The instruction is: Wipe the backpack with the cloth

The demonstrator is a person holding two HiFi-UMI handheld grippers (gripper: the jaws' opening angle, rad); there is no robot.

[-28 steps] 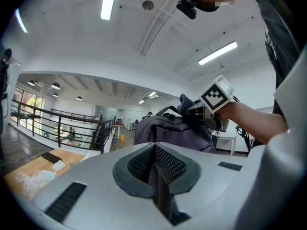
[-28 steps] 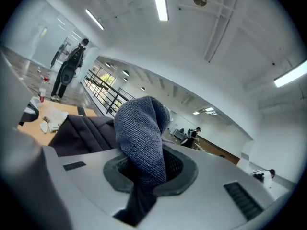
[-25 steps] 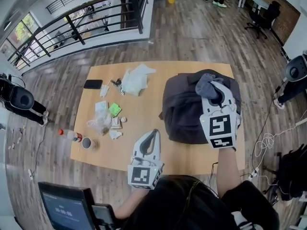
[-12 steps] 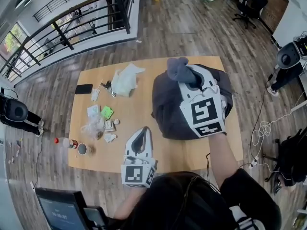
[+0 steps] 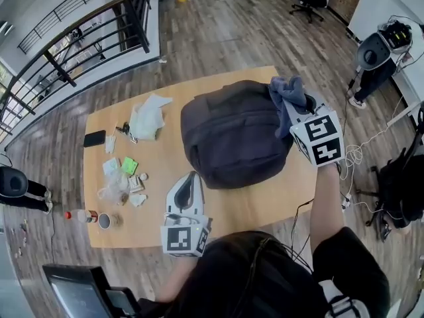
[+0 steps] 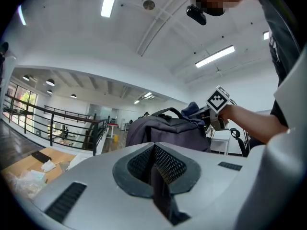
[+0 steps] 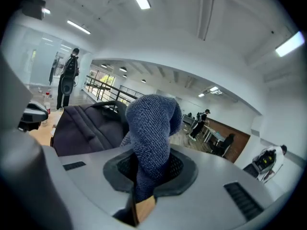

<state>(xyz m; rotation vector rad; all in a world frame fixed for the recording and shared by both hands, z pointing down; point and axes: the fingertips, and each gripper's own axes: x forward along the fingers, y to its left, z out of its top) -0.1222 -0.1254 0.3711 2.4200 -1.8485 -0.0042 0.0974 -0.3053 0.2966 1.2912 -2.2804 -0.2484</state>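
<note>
A dark grey backpack (image 5: 232,134) lies on the wooden table (image 5: 165,167); it also shows as the backpack (image 6: 163,131) in the left gripper view and the backpack (image 7: 84,123) in the right gripper view. My right gripper (image 5: 296,106) is shut on a blue-grey cloth (image 5: 286,90) at the pack's far right edge. That cloth (image 7: 151,126) stands bunched up out of the right gripper (image 7: 144,176). My left gripper (image 5: 193,179) hovers shut and empty at the pack's near left side, and the left gripper (image 6: 154,155) holds nothing.
On the table's left part lie a white crumpled bag (image 5: 147,116), a black phone (image 5: 94,138), small packets (image 5: 128,165), a bottle (image 5: 79,215) and a cup (image 5: 105,221). A laptop (image 5: 73,295) sits low at the left. Cables (image 5: 354,154) trail off the right side.
The right gripper with the cloth swept left over the backpack's far side, then back to its right edge. The left gripper shifted only slightly.
</note>
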